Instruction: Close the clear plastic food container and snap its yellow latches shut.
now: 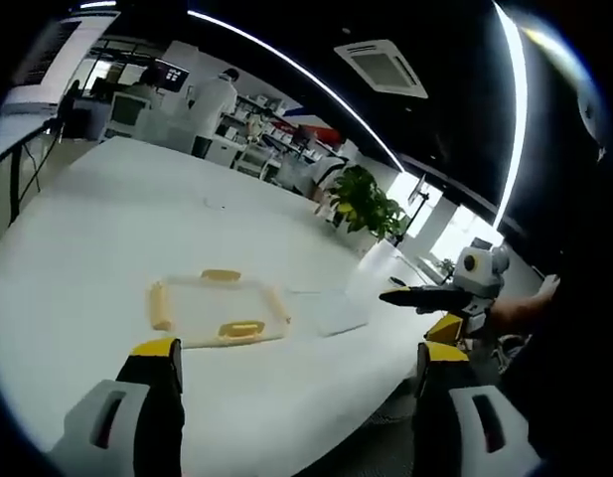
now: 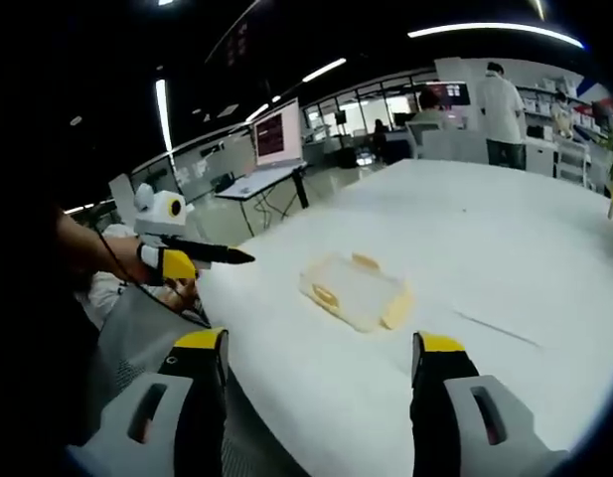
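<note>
A bright open-plan room is stretching out behind everything, with long ceiling light strips, desks with monitors [image 2: 277,132] and people standing at benches at the far end, and a leafy potted plant [image 1: 367,202] sitting past the far edge of the work surface. In front of that, a broad white tabletop [image 1: 107,219] is taking up most of both views, bare apart from one item and giving plenty of room to work from either side. The clear plastic food container [image 1: 219,310] is lying flat near the front edge of the tabletop, its lid apparently resting on it and its yellow latches [image 1: 241,328] sticking outward around the rim, which suggests they are not yet snapped down. Neither tool is touching it: the left hand-held gripper [image 1: 301,373] is hanging short of the container with its jaws spread wide and nothing between them, probably lining up for an approach. The right hand-held gripper [image 2: 321,363] is likewise waiting released and empty, aimed at the container from the opposite side, so that the two can likely press on opposite latches. Each is appearing in the other's view, well apart from the container.
</note>
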{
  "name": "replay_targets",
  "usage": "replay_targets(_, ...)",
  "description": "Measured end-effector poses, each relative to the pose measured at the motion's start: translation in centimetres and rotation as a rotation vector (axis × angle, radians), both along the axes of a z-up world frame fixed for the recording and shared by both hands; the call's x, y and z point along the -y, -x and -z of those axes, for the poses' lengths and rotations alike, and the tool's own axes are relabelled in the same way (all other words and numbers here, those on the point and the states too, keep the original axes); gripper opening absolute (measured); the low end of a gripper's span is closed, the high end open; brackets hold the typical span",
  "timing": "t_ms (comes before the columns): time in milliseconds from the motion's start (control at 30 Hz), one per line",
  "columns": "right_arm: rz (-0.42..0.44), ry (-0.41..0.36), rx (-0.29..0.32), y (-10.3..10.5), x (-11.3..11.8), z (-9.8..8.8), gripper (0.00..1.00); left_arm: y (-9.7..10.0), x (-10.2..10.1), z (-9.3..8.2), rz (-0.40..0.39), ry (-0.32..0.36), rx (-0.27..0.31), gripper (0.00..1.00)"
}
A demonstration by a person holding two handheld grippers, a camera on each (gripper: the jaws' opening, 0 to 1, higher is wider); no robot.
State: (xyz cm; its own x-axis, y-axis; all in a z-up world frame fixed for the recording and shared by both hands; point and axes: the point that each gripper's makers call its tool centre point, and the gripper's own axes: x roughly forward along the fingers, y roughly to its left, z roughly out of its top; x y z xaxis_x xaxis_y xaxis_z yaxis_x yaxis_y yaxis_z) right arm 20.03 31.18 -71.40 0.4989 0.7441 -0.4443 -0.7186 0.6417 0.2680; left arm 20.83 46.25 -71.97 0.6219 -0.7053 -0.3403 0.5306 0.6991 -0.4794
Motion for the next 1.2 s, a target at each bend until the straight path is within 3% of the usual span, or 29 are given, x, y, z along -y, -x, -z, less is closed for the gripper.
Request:
replay_targets(200,0.006,-0.011,0.007,-1.6,0.0,-0.6,0.72,-0.9,0.3,0.1,0.045,-0.033,0.002,0.90)
replay_targets(333,-0.017,0.038,-0.002,-2.3,0.4,0.0,0.65,-1.6,0.0,0.4,0.061,-0.062,-0.004,0.89)
replay_targets(500,-0.031,0.044,0.007,-3.6,0.6,0.1,0.65,-2.4,0.0,0.1,0.075,-0.074,0.000,0.88)
replay_targets(700,-0.029,-0.004,-0.023,-4.6,0.2,0.3,0.66,-3.3,-0.2,1.3,0.098,-0.116,-0.009,0.86)
replay_targets(1000,-0.122,0.102,-0.006,-5.5,-0.8,1.9,0.58,-4.6,-1.2,2.6,0.129,-0.172,-0.021,0.85)
replay_targets(1200,-0.115,0.109,-0.027,-6.9,-0.8,2.6,0.54,-6.3,-2.8,3.1,0.114,-0.200,-0.018,0.84)
